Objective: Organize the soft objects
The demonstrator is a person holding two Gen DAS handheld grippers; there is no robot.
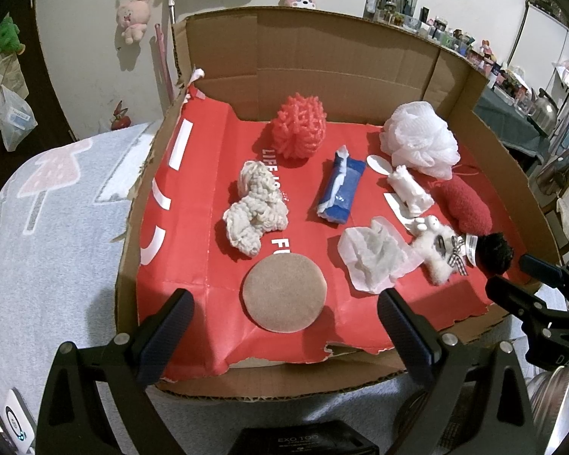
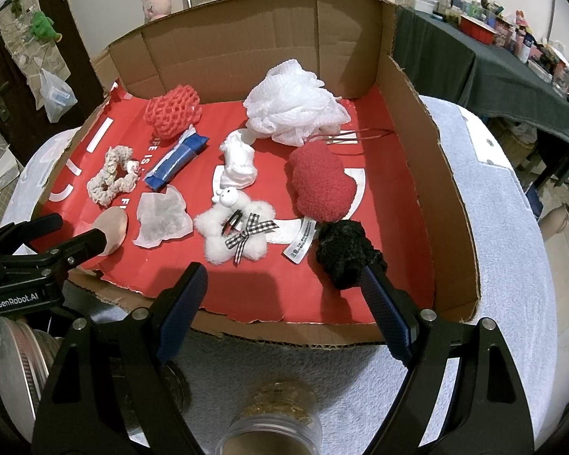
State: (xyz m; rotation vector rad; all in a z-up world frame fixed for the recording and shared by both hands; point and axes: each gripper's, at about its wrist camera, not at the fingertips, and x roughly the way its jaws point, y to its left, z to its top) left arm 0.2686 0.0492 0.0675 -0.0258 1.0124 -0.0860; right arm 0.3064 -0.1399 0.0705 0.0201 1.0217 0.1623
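Black fluffy pompom (image 2: 345, 254) is lying at tray front-right, touching my right gripper (image 2: 284, 299) | both grippers, left gripper (image 1: 284, 326) too, are standing spread, holding nothing | risk: I am maybe snagging the white label (image 2: 301, 242) when closing.

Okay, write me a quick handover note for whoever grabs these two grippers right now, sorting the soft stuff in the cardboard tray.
Left gripper: open, holding nothing, at the tray's near edge over the tan round pad.
Right gripper: open, holding nothing, one finger beside the black pompom.
All items lie loose on the red liner: white bath pouf, red fuzzy pouch, blue tissue pack, cream scrunchie.
Done: nothing visibly grouped.
Left: all sorting.
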